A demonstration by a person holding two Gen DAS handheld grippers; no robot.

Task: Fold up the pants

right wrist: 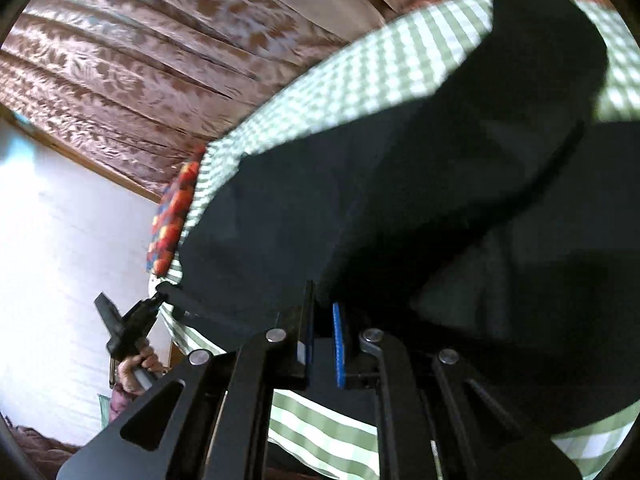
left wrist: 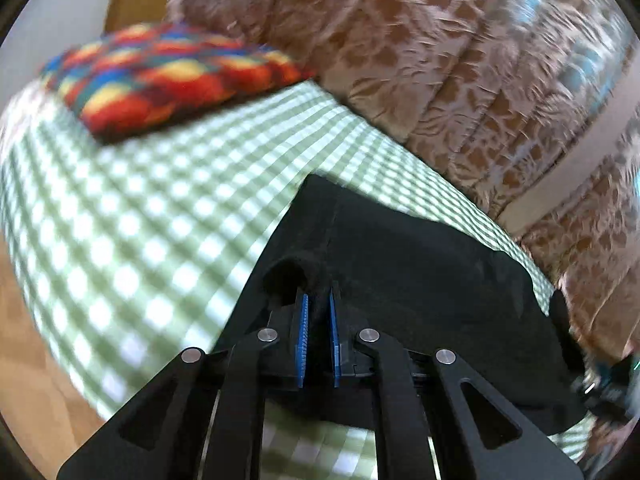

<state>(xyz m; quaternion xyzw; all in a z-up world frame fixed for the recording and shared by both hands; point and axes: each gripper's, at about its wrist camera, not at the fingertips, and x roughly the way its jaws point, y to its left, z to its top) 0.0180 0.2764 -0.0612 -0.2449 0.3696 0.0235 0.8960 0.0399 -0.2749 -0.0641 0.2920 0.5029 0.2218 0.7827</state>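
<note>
Black pants (left wrist: 420,264) lie spread over a green-and-white checked cover (left wrist: 140,208). In the left wrist view my left gripper (left wrist: 319,300) is shut on a bunched edge of the pants, black cloth pinched between its blue pads. In the right wrist view the pants (right wrist: 360,200) fill the middle and right, partly lifted and folded over. My right gripper (right wrist: 323,308) is shut on their near edge. The left gripper (right wrist: 160,296) also shows there at lower left, gripping a corner of the cloth, with a hand (right wrist: 136,368) on its handle. Both views are blurred.
A multicoloured cushion (left wrist: 160,76) lies on the checked cover at the far left. Brown patterned upholstery (left wrist: 400,40) rises behind the cover. A white wall (right wrist: 60,260) and a wooden trim are at the left of the right wrist view. Wooden floor (left wrist: 24,340) shows at lower left.
</note>
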